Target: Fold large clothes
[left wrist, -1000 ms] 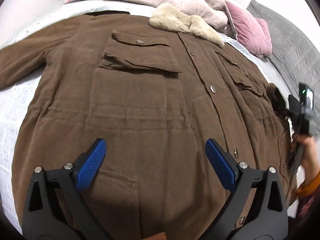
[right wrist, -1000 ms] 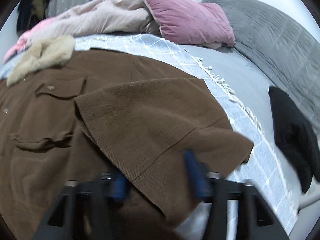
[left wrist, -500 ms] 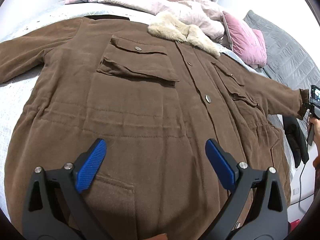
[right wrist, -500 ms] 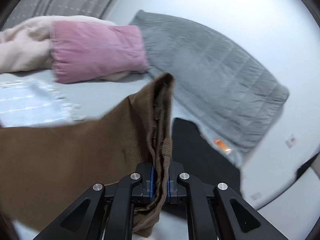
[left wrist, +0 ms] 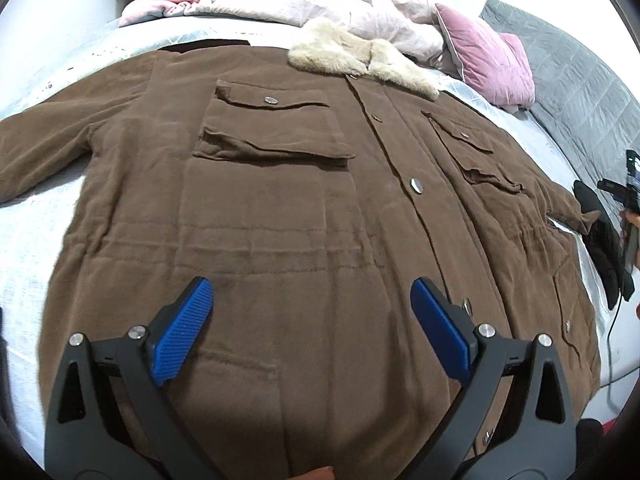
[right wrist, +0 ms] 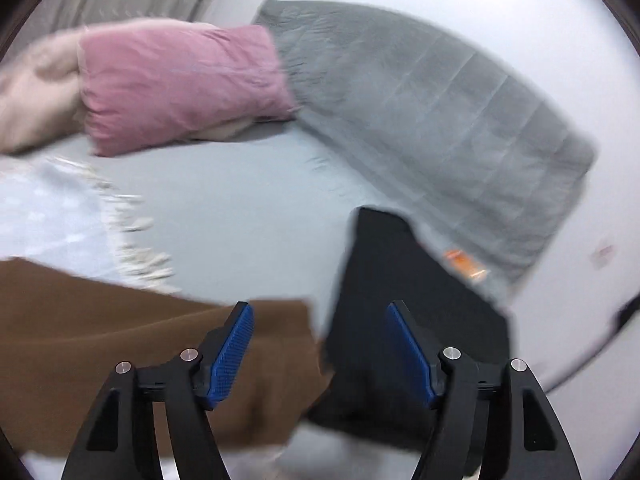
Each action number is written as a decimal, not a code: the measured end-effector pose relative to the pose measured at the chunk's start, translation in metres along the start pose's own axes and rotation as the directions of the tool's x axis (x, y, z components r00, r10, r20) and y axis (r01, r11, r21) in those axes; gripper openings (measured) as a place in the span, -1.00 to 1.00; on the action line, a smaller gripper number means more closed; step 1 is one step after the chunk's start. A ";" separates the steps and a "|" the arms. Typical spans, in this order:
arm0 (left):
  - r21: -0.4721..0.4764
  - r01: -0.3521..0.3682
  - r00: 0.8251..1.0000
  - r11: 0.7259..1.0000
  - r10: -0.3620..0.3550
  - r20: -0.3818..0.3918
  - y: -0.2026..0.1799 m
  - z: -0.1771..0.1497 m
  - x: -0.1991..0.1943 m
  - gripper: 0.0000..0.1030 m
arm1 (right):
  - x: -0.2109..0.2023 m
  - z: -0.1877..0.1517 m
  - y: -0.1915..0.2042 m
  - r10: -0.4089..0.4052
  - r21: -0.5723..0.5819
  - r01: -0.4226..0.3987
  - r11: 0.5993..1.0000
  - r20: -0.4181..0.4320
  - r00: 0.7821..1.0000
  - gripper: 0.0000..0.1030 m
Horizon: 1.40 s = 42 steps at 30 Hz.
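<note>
A large brown coat [left wrist: 288,208] with a beige fur collar [left wrist: 360,60] lies face up, spread flat on the bed. My left gripper [left wrist: 312,320] is open and empty above the coat's lower front. My right gripper [right wrist: 320,344] is open and empty just above the end of the coat's right sleeve [right wrist: 140,344], which lies stretched out on the bed. In the left wrist view that sleeve [left wrist: 568,208] reaches to the right edge, where the right gripper [left wrist: 624,192] shows in part.
A pink pillow [right wrist: 176,84] and a pale pink quilt [left wrist: 312,0] lie at the head of the bed. A grey padded headboard cushion [right wrist: 440,120] runs along the wall. A black garment [right wrist: 412,320] lies beside the sleeve end. A fringed light blanket [right wrist: 60,208] lies under the coat.
My right gripper pulled the right sleeve outward from over the coat, then opened and let it go; the sleeve now lies extended on the bed. The left gripper stayed open over the coat.
</note>
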<state>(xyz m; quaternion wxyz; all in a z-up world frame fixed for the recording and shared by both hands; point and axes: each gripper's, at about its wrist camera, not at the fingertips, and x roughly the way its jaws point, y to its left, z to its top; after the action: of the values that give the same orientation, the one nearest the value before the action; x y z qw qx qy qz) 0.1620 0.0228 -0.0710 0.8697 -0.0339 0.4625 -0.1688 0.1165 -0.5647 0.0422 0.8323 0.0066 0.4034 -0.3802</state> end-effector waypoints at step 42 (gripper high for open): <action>-0.054 -0.051 0.930 0.997 0.028 -0.366 0.111 -0.147 -0.112 -0.64 | -0.134 -0.287 0.009 0.687 0.226 -0.722 0.654 -0.577 0.442 -0.81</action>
<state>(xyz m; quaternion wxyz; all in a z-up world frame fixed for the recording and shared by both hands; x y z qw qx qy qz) 0.0138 0.1777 -0.0900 0.7704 -0.0200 0.6216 -0.1400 -0.1206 -0.3828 -0.0641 0.7324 0.2750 0.6219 0.0355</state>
